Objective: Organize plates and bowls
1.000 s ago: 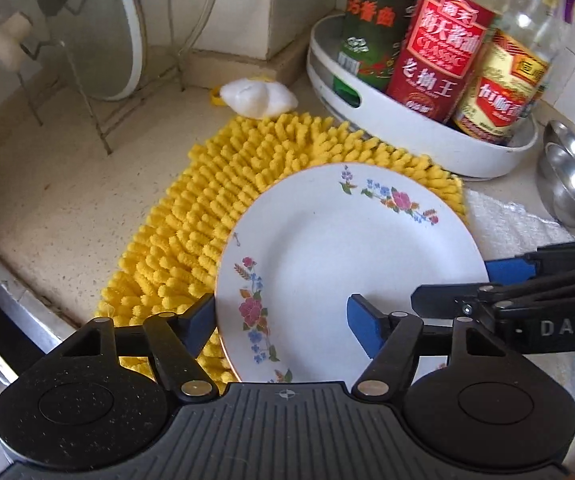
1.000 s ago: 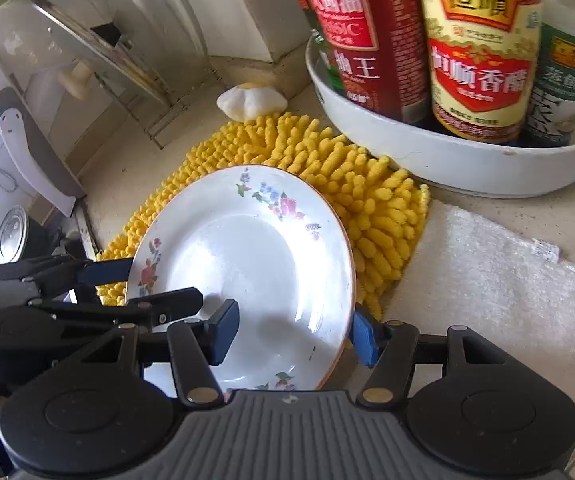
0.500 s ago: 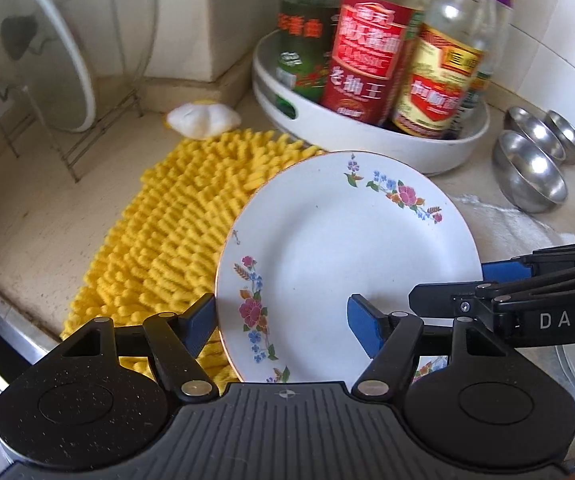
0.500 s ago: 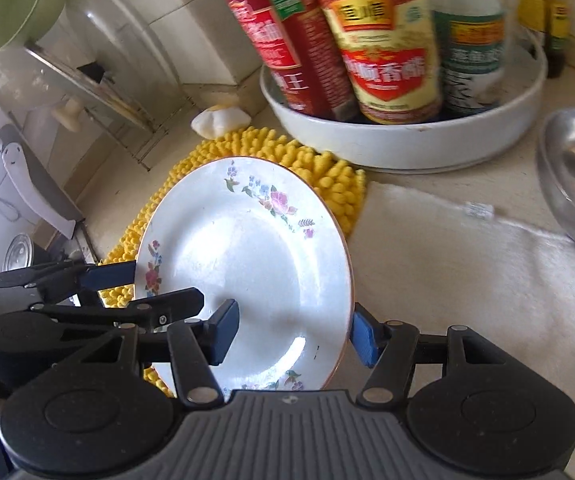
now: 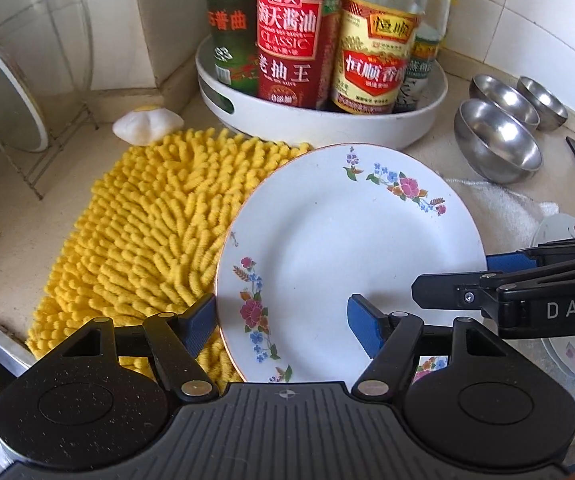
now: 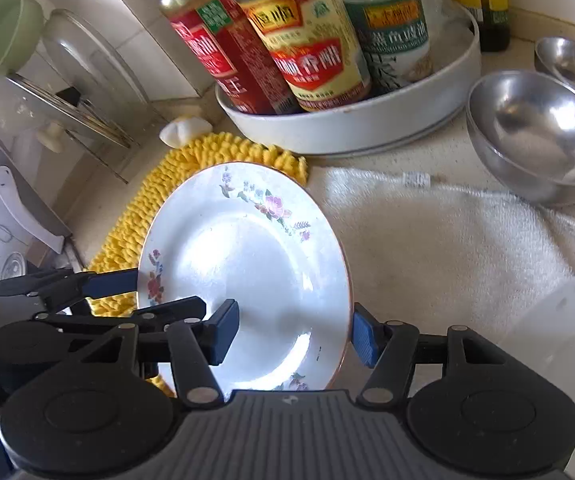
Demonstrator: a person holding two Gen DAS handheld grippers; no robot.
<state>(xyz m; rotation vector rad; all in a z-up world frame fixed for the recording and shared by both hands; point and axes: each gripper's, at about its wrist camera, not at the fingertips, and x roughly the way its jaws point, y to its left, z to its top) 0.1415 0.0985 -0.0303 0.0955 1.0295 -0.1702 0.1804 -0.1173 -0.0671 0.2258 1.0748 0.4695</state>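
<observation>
Beige speckled worktop carries yellow chenille mat, 3 steel bowls. Left gripper and right gripper both clamp white floral plate, raised above mat.

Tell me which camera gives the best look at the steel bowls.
The left wrist view: all three steel bowls sit fully in frame, beside the bottle tray. The right wrist view shows one large and close, another cut off at the edge.

Bright daylight floods my views; glare washes the floral plate in my right camera, bottles blur softly, and fisheye bends the edges.
</observation>
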